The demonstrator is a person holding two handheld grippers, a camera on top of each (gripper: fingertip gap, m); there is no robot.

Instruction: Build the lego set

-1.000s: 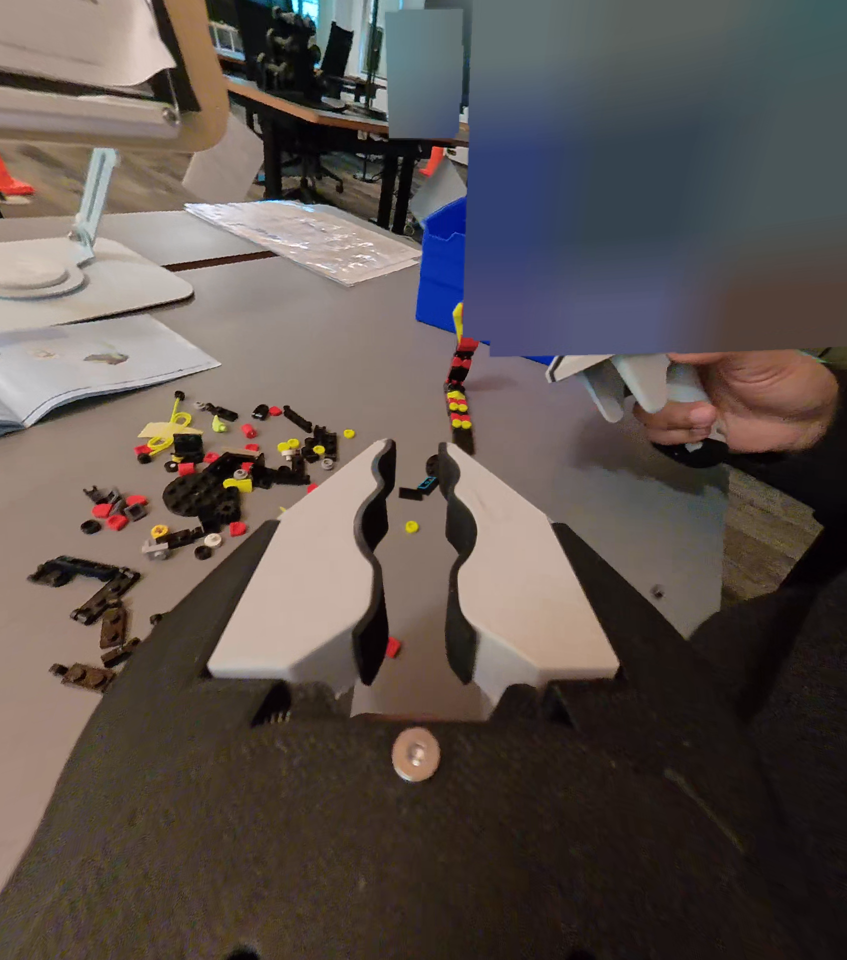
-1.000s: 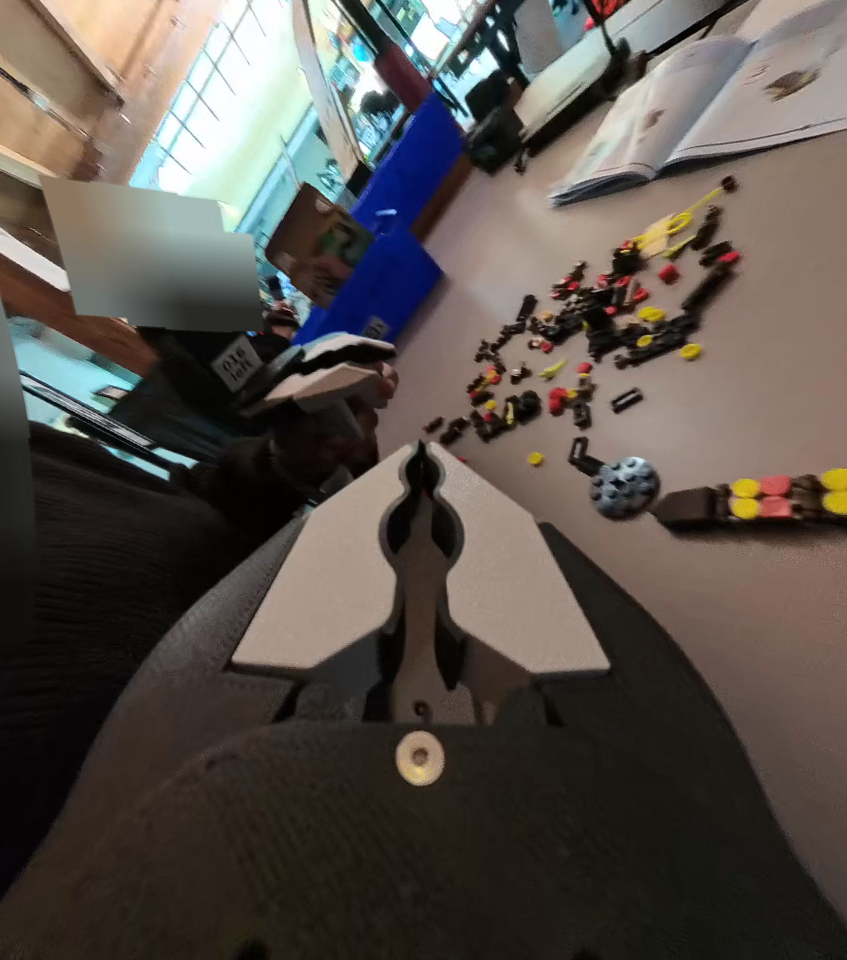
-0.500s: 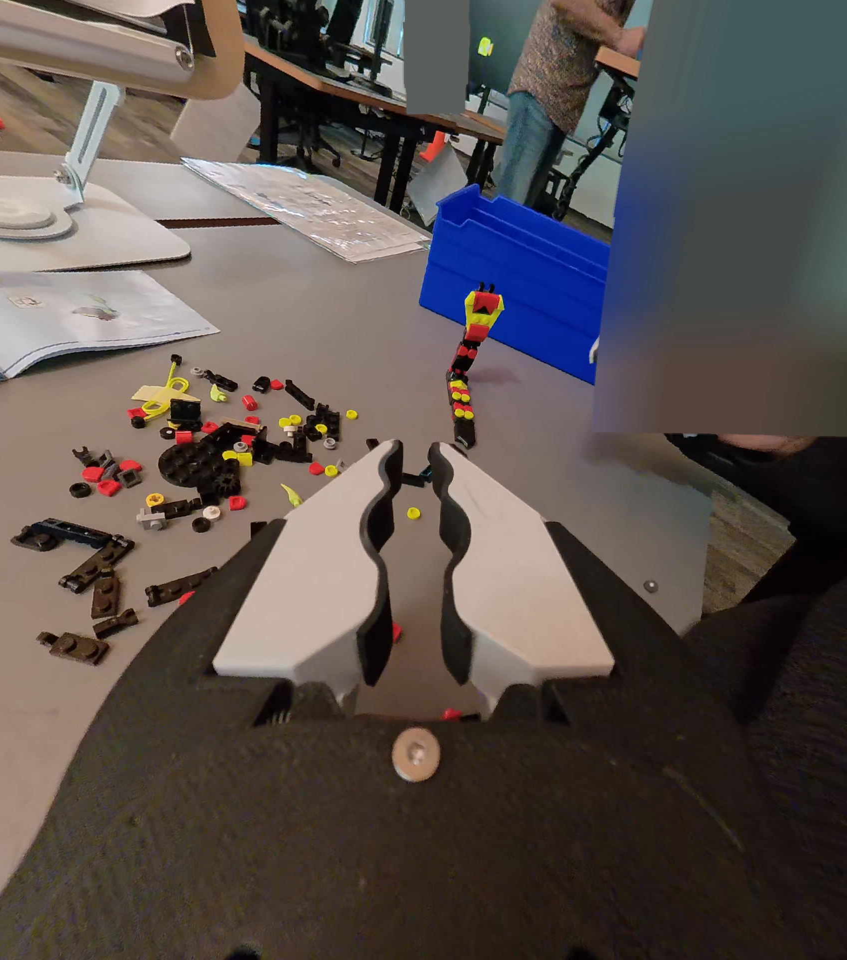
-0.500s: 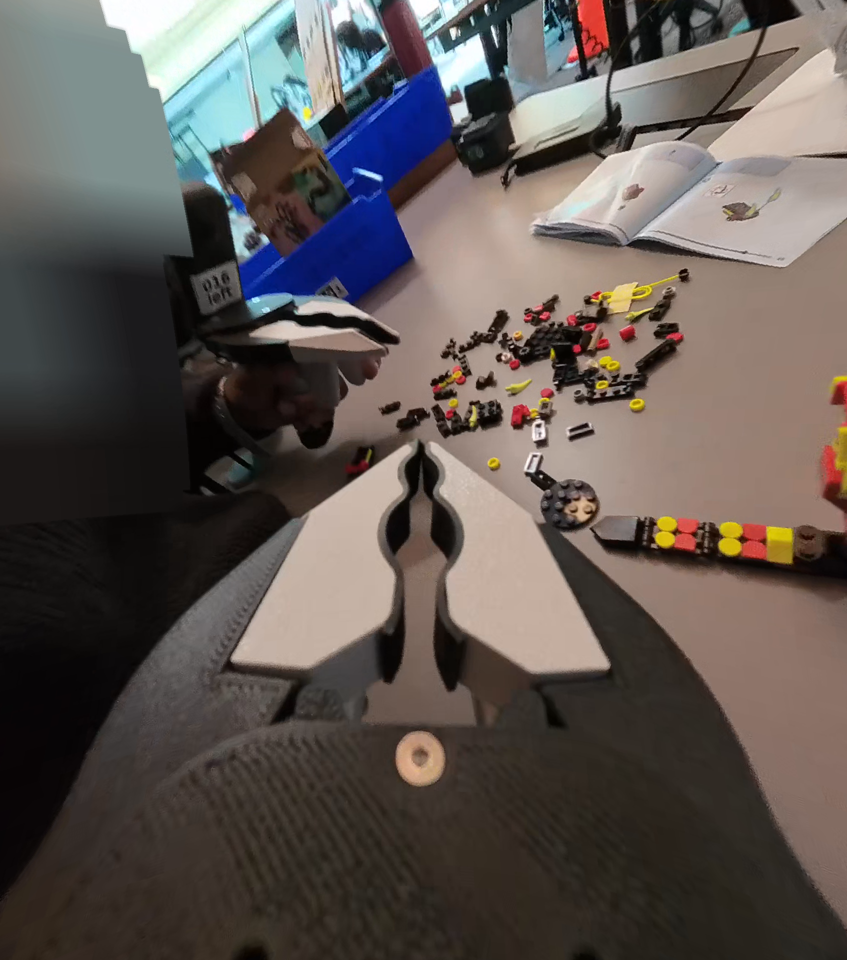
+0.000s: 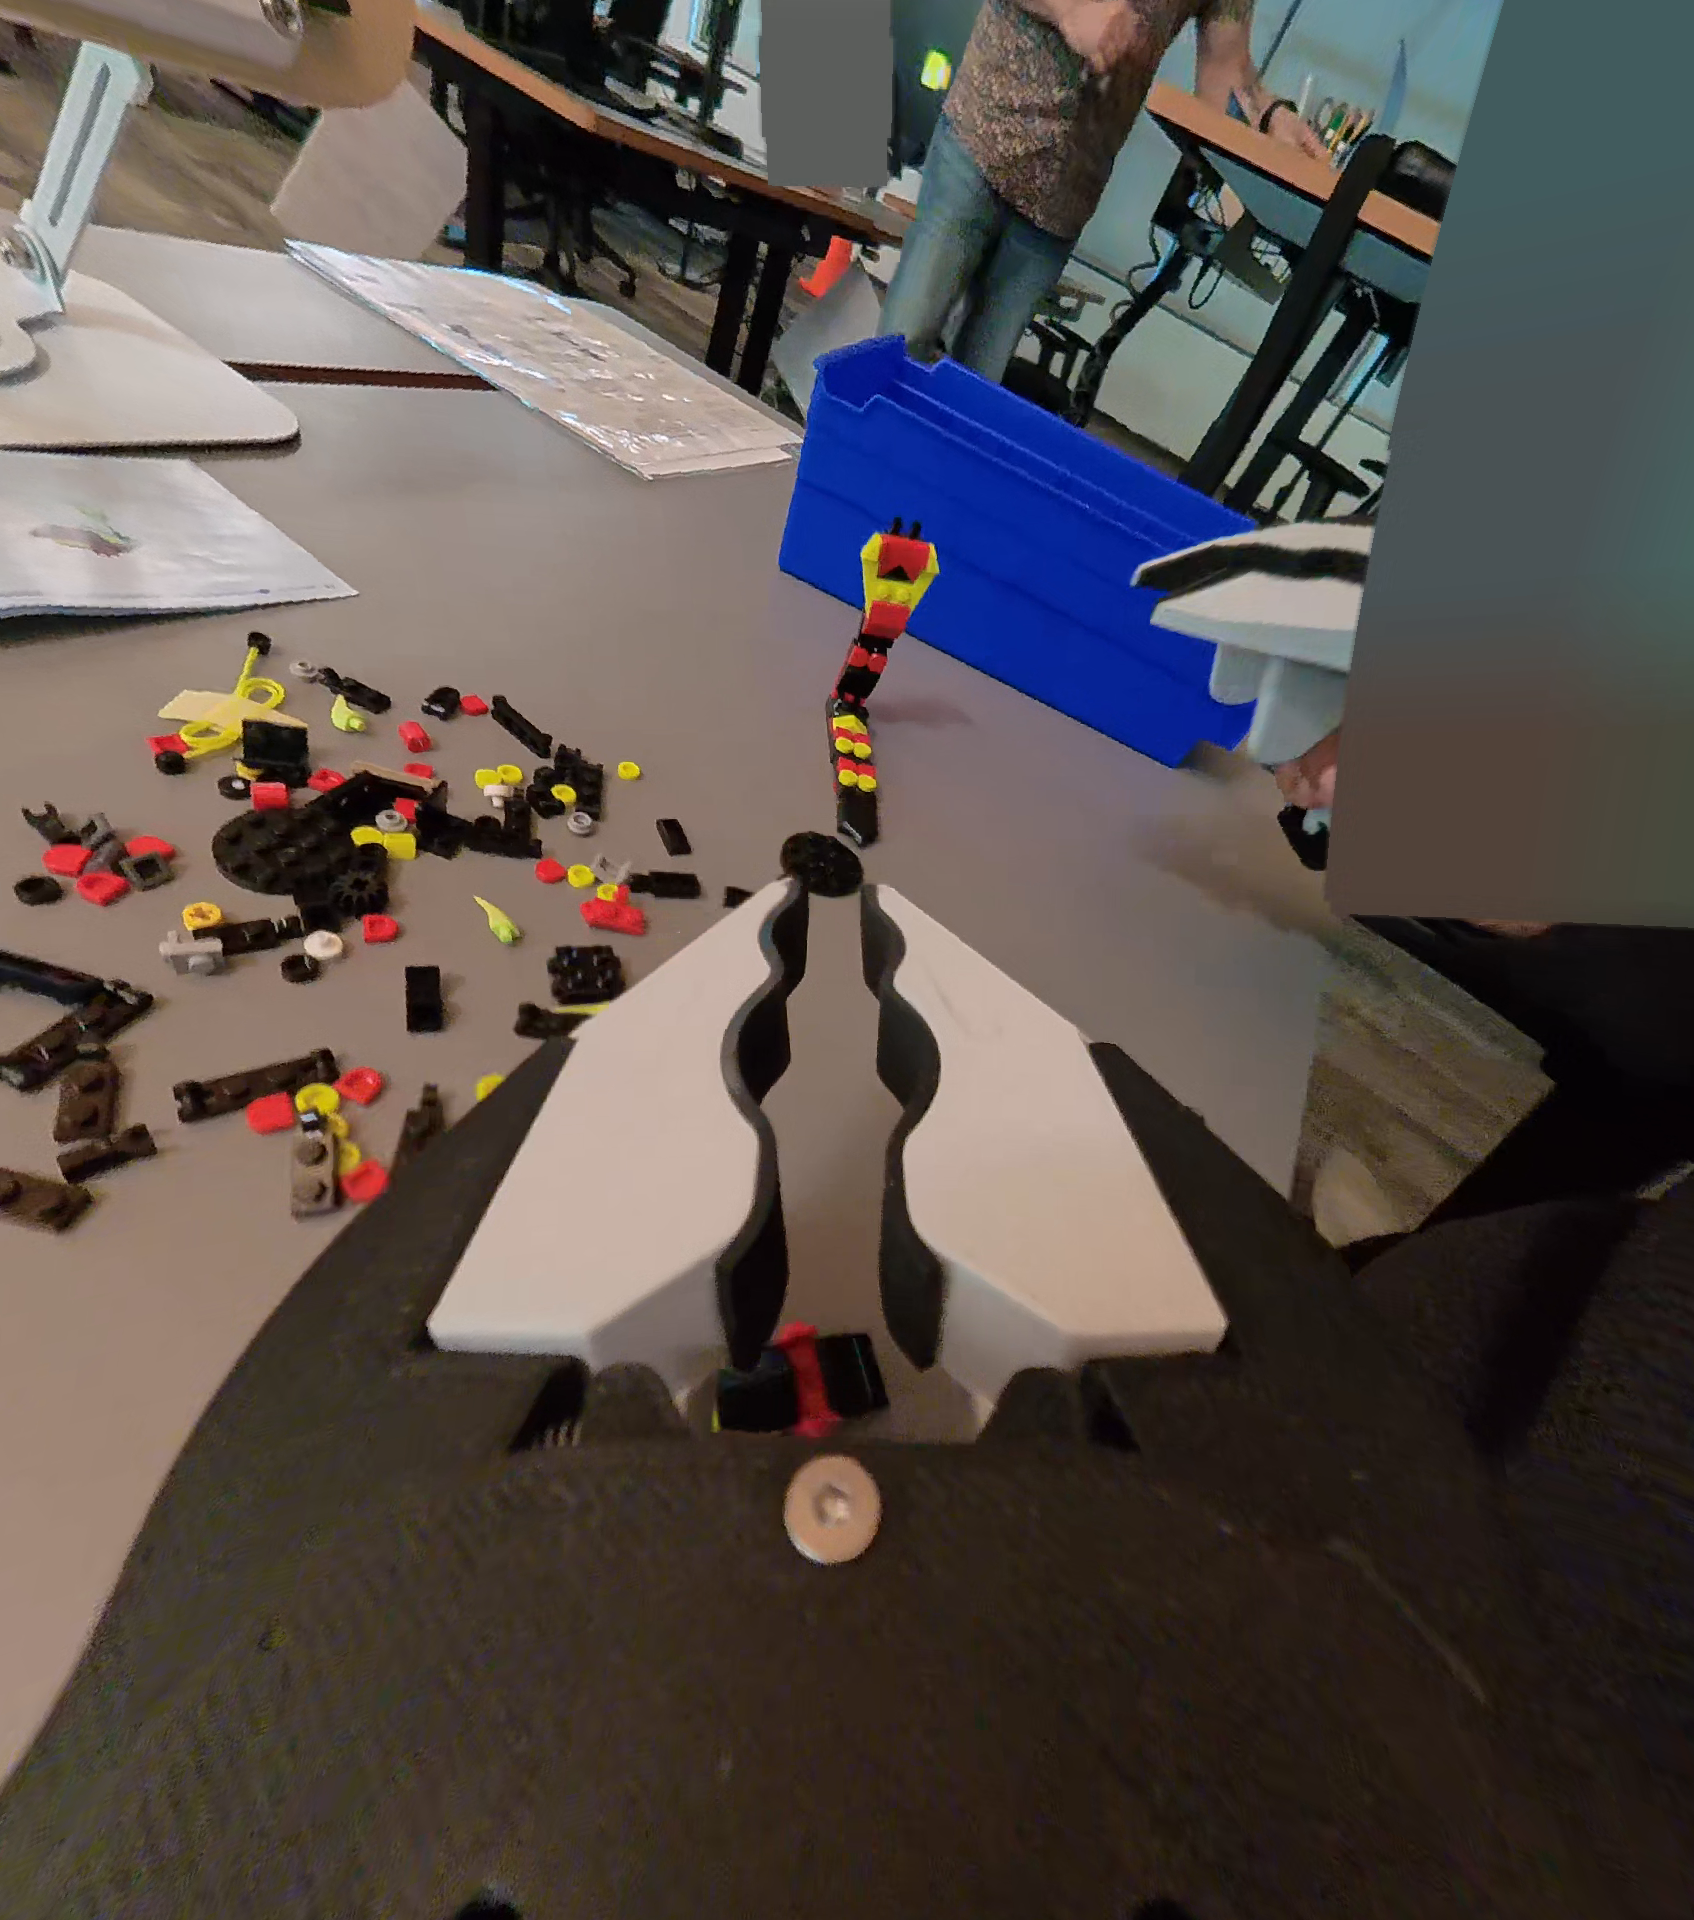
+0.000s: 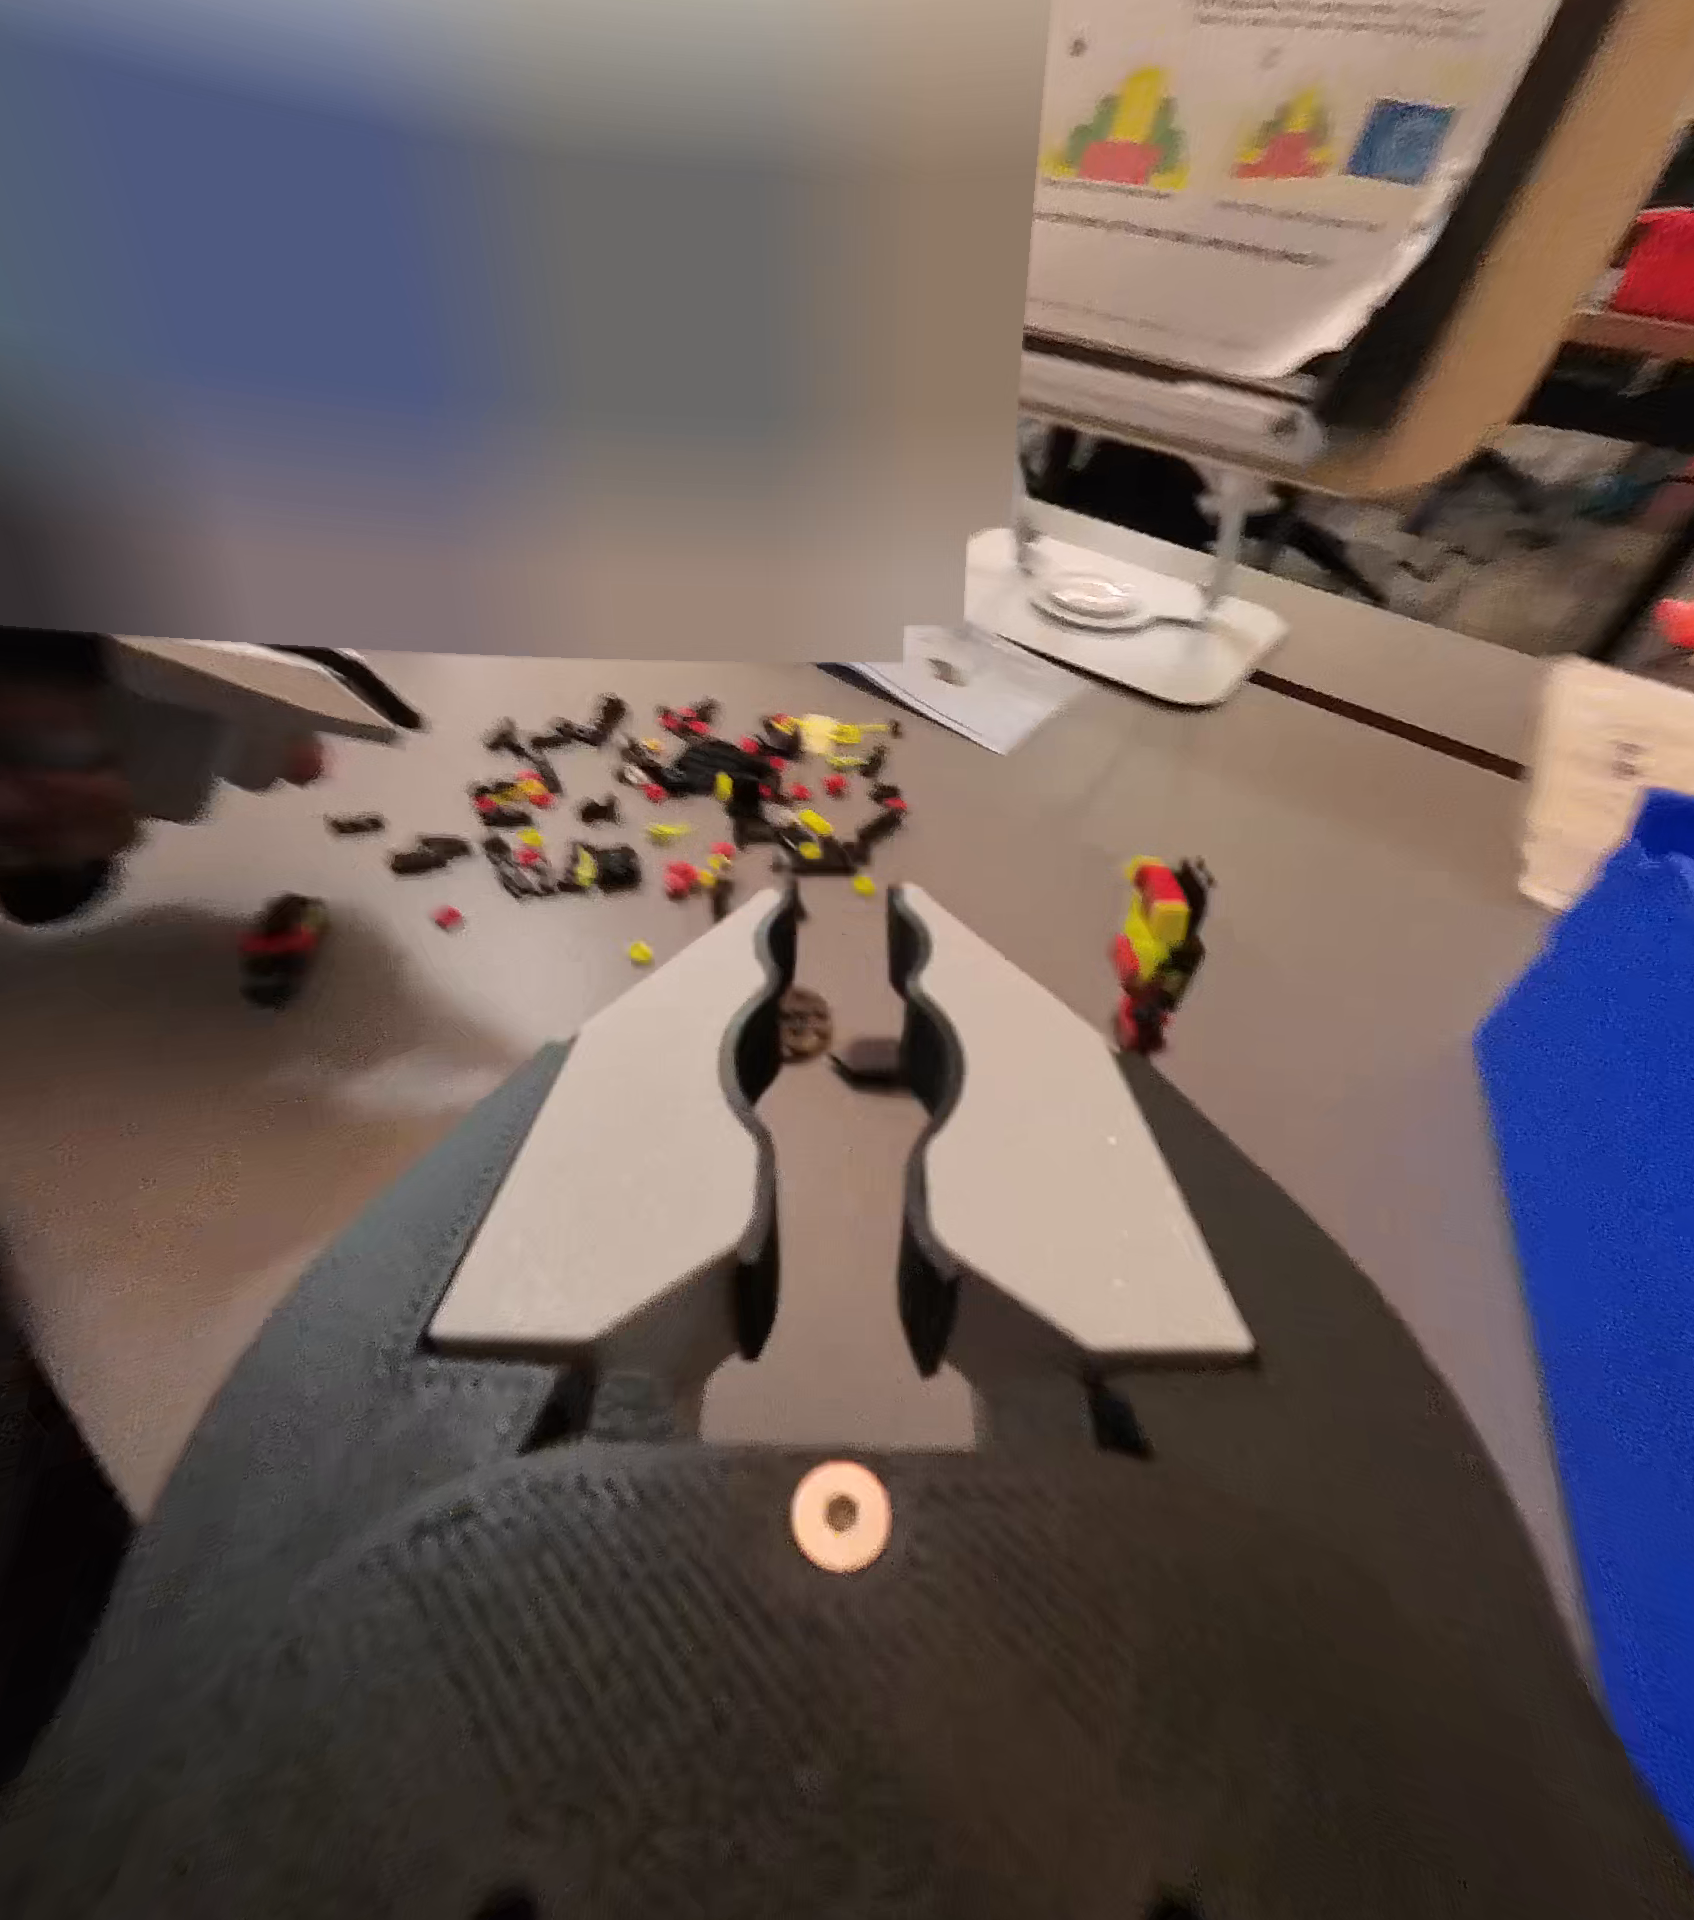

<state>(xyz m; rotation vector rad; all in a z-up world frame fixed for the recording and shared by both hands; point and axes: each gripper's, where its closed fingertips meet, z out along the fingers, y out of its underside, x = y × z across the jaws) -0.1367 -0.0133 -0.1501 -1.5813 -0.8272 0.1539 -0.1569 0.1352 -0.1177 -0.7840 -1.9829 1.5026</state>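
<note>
Now we hold both grippers, left (image 5: 832, 902) and right (image 6: 841, 900), released and empty over the table (image 5: 531, 582). Our snake (image 5: 869, 675) lies near the blue bin (image 5: 1009, 540), loose bricks (image 5: 323, 862) scattered to its left.

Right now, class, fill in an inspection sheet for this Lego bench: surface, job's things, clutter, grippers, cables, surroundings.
Surface: grey table, flat, bare near its right edge.
Job's things: red, yellow and black Lego snake, head raised, tail lying flat; black round plate beside the tail tip; loose Lego pieces scattered to the left; open instruction booklet behind them.
Clutter: blue bin; clear plastic sheet; white stand base.
Grippers: left gripper open, empty, above the table, a small black and red piece lying beneath it; right gripper open, empty, view blurred.
Cables: nothing seen on the table.
Surroundings: other desks, a standing person.
</note>
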